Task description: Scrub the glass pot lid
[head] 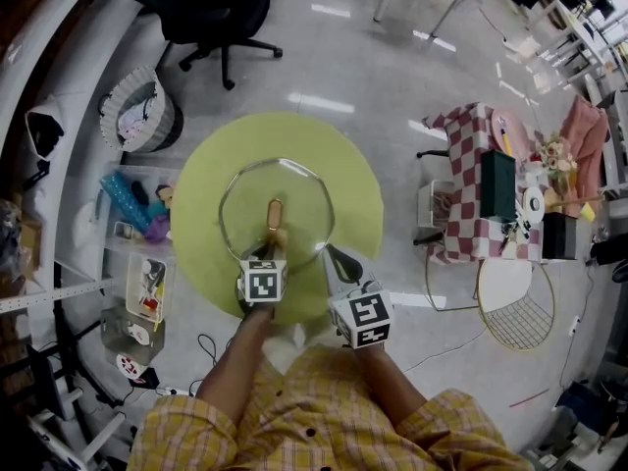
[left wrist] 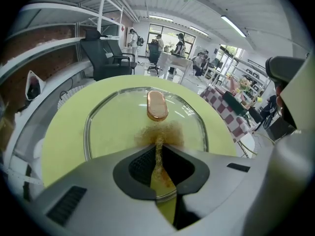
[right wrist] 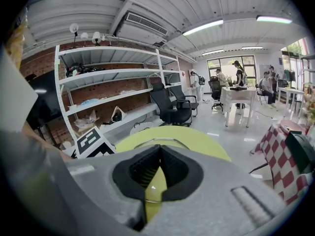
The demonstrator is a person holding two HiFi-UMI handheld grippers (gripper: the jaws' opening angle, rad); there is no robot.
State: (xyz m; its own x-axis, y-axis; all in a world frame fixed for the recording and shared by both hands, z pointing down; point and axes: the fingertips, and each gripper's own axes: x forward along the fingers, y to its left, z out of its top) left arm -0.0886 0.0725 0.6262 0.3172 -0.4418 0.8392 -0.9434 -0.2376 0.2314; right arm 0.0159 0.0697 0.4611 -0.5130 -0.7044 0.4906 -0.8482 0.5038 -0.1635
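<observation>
Table: round, yellow-green, with the person's checked sleeves at its near edge.
Lid: clear glass, lying flat on the middle of the table with its copper-coloured handle facing up.
Left tongs: reaching in over the table's near edge, clenched on a thin golden-brown scrubber.
Scrubber: its fuzzy end sticks out past the jaw tips and presses on the glass toward the table's near edge, just short of the handle.
Right tongs: clenched with the tips together and nothing between them. They are over the table's near-right part, at the lid's rim; I cannot tell whether they touch the glass.
Chair: a black office chair on the floor beyond the table's far edge.
Basket: round, holding cloth, just off the table's far-left edge.
Checked cloth: red and white, draped over a stand well to the right of the table.
</observation>
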